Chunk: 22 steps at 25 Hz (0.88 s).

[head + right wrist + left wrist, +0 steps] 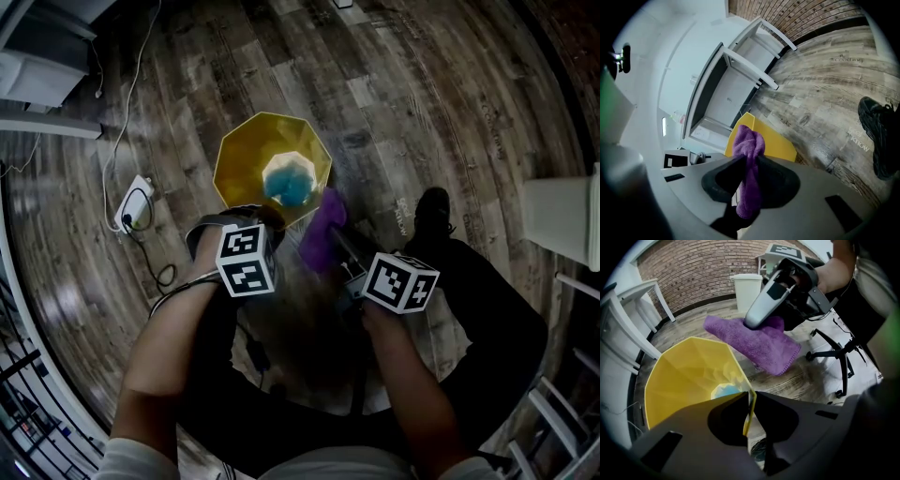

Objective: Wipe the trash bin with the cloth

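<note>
A yellow, many-sided trash bin [246, 157] stands on the wood floor, with something blue [288, 183] lying at its bottom. My left gripper [267, 217] points steeply down at the bin's near rim. In the left gripper view, the left gripper [749, 399] has its jaws closed on the thin yellow rim [751, 401]. My right gripper [339, 239] is shut on a purple cloth [322, 234] just right of the bin. The cloth [749, 145] hangs between its jaws, with the bin [776, 146] behind. From the left gripper view the cloth [761, 343] hangs over the floor beside the bin.
A power strip with cables [134, 204] lies on the floor left of the bin. White shelving [37, 75] is at upper left and a white container [561, 211] at right. A person's black shoe [433, 211] and an office chair base [834, 355] are close by.
</note>
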Available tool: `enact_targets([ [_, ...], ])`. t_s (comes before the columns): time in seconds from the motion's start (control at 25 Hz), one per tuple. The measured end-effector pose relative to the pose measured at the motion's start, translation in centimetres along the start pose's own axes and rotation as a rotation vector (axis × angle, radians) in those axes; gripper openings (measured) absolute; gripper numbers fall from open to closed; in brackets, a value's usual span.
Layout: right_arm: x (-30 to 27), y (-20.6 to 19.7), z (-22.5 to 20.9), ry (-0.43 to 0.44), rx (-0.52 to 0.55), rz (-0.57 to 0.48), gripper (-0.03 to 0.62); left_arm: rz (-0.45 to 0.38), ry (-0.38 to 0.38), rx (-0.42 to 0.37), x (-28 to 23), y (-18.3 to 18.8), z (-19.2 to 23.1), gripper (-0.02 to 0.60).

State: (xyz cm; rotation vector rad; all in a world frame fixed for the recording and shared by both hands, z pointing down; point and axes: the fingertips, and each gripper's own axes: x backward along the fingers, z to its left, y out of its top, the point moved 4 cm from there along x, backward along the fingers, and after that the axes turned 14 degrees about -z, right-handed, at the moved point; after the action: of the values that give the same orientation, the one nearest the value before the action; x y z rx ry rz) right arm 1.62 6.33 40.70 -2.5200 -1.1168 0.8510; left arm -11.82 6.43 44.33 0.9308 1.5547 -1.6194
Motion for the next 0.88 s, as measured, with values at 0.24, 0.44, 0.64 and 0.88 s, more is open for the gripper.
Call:
enact_targets([
  [0.24, -2.0, -0.7, -0.2, 0.01, 0.085, 0.026, 0.094, -0.045, -0.003, -0.018, -0.1, 1.1, 0.1, 0.028],
  [0.44, -3.5, -0.8, -1.6, 0.007, 0.09, 0.025, 0.095, -0.057, 0.004, -0.053, 0.0, 1.3, 0.4, 0.026],
  [0.64, -4.7, -2.2, -3.7, -0.024, 0.07, 0.072, 0.094, -0.065, -0.018, -0.049, 0.0, 1.6, 0.1, 0.026],
  [0.88, -6.9, -4.4, -7.0, -0.072, 0.074, 0.15, 0.094, -0.072, -0.032, -0.038, -0.1, 1.6, 0.1, 0.026],
])
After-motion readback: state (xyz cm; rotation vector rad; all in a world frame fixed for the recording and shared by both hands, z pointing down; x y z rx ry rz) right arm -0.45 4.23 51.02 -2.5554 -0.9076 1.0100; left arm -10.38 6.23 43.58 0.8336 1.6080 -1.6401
